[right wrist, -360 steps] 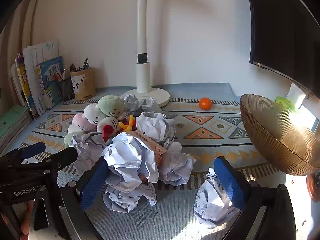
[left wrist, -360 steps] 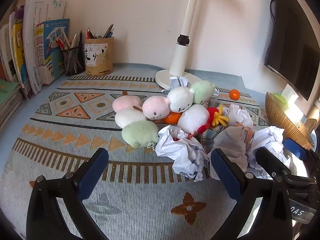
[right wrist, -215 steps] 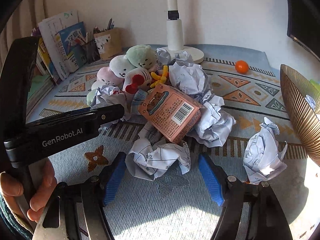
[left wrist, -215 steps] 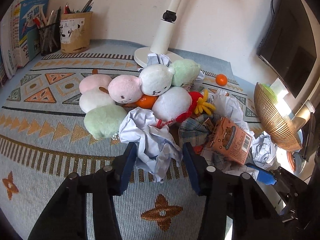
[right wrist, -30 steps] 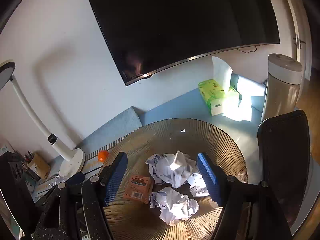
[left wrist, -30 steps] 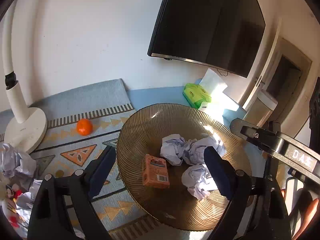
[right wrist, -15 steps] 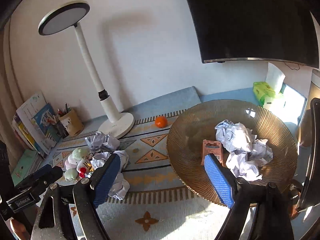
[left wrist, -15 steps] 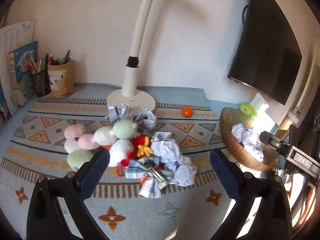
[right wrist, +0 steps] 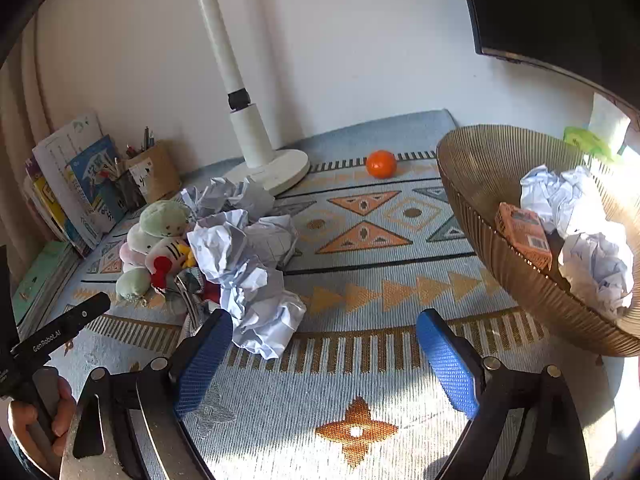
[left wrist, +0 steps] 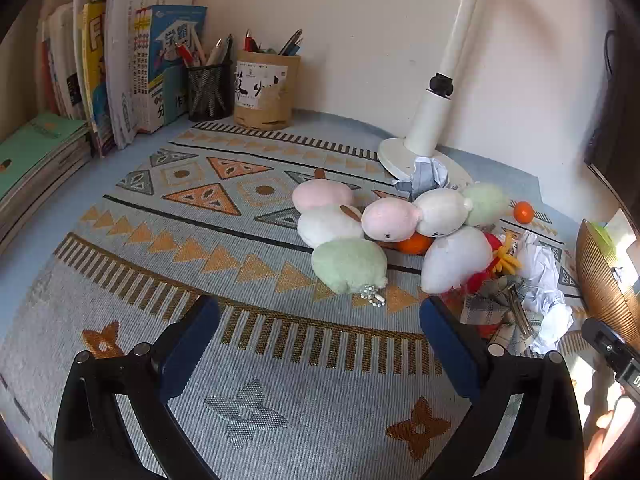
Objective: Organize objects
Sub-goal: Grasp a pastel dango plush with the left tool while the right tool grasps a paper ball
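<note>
My left gripper (left wrist: 320, 344) is open and empty above the patterned mat, just short of a pile of round plush toys (left wrist: 348, 264). Crumpled paper (left wrist: 540, 264) and a checked cloth (left wrist: 496, 304) lie at the pile's right. My right gripper (right wrist: 324, 356) is open and empty, with crumpled paper balls (right wrist: 248, 264) just past its left finger. The gold ribbed bowl (right wrist: 480, 208) at the right holds crumpled paper (right wrist: 592, 256) and an orange carton (right wrist: 524, 236). The plush toys (right wrist: 160, 232) show at the left of the right wrist view.
A white lamp base (left wrist: 424, 156) stands behind the pile. Pen holders (left wrist: 264, 84) and upright books (left wrist: 120, 60) line the back left wall. A small orange (right wrist: 381, 164) lies near the lamp. A tissue pack (right wrist: 584, 140) sits behind the bowl. A dark monitor (right wrist: 560, 12) hangs at upper right.
Both grippers have left the bowl and dropped low over the mat, toward the pile of toys and paper. Both stay open and empty.
</note>
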Available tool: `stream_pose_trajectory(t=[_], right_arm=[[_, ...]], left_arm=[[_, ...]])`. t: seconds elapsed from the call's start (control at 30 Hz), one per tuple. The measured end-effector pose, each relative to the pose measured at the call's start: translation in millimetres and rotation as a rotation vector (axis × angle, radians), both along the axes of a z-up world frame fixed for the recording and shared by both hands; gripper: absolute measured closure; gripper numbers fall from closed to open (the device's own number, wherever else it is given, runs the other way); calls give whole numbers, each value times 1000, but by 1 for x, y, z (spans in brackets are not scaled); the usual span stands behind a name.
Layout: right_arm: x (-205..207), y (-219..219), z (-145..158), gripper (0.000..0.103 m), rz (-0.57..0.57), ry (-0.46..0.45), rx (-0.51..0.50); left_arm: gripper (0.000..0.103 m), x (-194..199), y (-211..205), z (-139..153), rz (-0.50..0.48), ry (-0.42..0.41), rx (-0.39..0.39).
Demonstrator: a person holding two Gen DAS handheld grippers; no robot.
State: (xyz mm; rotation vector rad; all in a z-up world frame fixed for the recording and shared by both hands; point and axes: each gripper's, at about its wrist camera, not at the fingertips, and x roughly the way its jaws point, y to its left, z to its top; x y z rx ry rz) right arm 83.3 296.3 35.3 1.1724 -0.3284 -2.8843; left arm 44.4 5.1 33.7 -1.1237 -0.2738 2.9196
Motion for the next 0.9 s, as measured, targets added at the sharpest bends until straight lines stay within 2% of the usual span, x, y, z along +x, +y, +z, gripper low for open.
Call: stream_pose_trajectory(t=[0.13, 0.33, 0.47, 0.67, 0.8, 0.9], right_arm=[[4, -1, 1, 10, 0, 25, 13], [1, -21, -3, 10, 20, 15, 125], [0, -24, -4, 10, 28, 14, 148], [-6, -22, -8, 10, 57, -32, 105], [-18, -25, -7, 10, 127, -63, -57], [-30, -27, -13, 10, 90, -93, -85]], left_arm=[[2, 5, 3, 2, 20, 19, -29], [2, 0, -11, -2, 39, -15, 49], [3, -4, -16, -6, 43, -51, 81], [3, -8, -13, -9, 26, -88, 78], [3, -23, -16, -10, 18, -144, 99], [4, -41, -18, -8, 20, -181, 119]])
